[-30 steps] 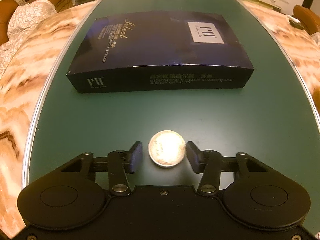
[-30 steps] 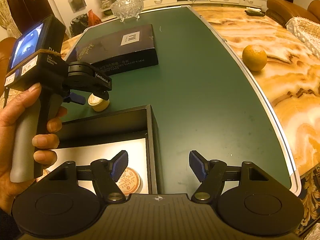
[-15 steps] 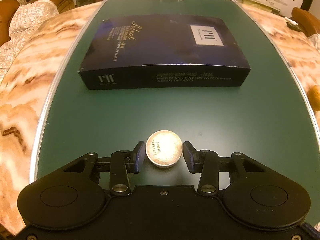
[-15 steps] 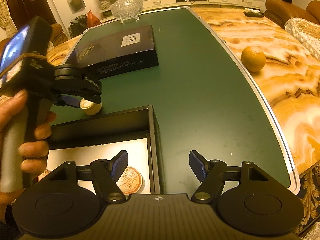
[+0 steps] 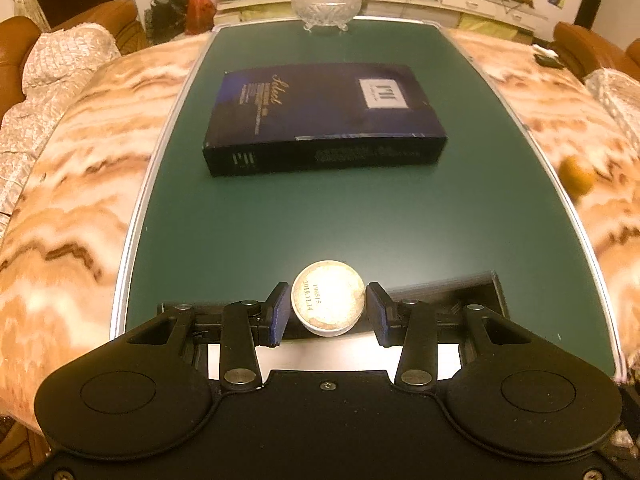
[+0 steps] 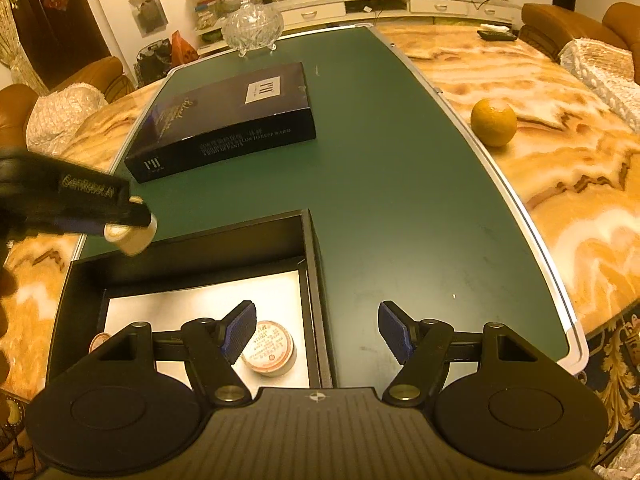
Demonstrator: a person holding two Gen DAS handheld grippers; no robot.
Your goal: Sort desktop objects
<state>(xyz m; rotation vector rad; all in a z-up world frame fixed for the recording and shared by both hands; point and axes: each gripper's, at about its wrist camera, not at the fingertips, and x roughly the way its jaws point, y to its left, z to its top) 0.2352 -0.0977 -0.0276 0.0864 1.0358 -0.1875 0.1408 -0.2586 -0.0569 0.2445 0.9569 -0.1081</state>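
Observation:
My left gripper (image 5: 328, 308) is shut on a small round cream tin (image 5: 328, 303) and holds it in the air above the far wall of an open black box (image 6: 188, 240). From the right wrist view the tin (image 6: 134, 236) hangs over the box's far left corner. The box has a pale floor (image 6: 192, 300) with another round tin (image 6: 270, 348) on it. My right gripper (image 6: 316, 330) is open and empty, low over the box's right wall.
A dark blue flat carton (image 5: 324, 116) lies across the green mat (image 5: 360, 216). A glass bowl (image 5: 326, 0) stands at the mat's far end. An orange (image 6: 493, 121) sits on the marble table to the right.
The left gripper closed on the tin, lifted it off the mat and drew it back over the black box. The right gripper has not moved.

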